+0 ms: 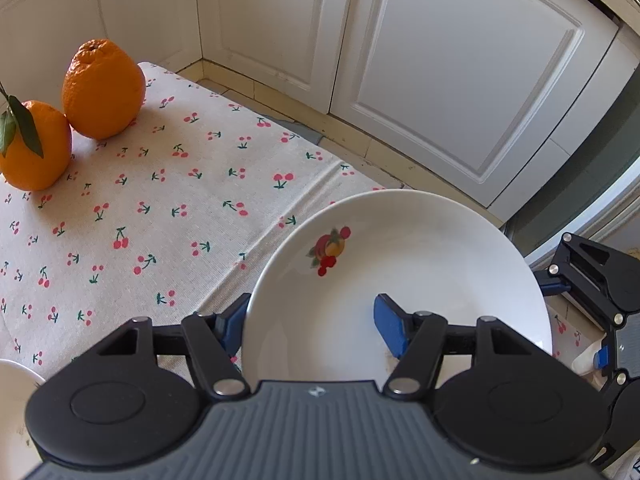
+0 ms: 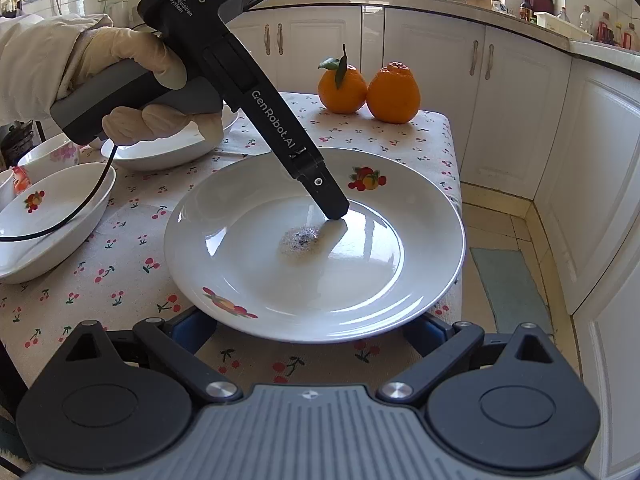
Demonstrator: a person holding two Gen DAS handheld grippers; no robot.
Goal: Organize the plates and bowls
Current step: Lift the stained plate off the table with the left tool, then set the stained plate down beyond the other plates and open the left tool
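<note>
Both grippers stood open: the left gripper (image 1: 310, 326) straddled the plate's (image 2: 280, 264) rim without clamping, one pad inside; the right gripper's (image 2: 308, 330) pads sat beneath its near edge. White, fruit-printed, with a grey residue patch (image 2: 300, 240), it lay on the cherry-print tablecloth (image 2: 120, 272). Beside it, a bowl (image 2: 48, 220) held only a cable.

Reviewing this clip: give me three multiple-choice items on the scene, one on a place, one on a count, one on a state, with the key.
1. Where are the oranges?
A. on the plate
B. at the table's far edge
C. in a bowl

2. How many oranges are there?
A. one
B. two
C. four

3. How does the left gripper stand at the plate?
A. open, straddling its rim
B. shut, away from it
C. shut on an orange

Key: B, they sit beyond the plate on the cherry cloth; B, two stand together; A, one finger lies inside the rim, one outside.
</note>
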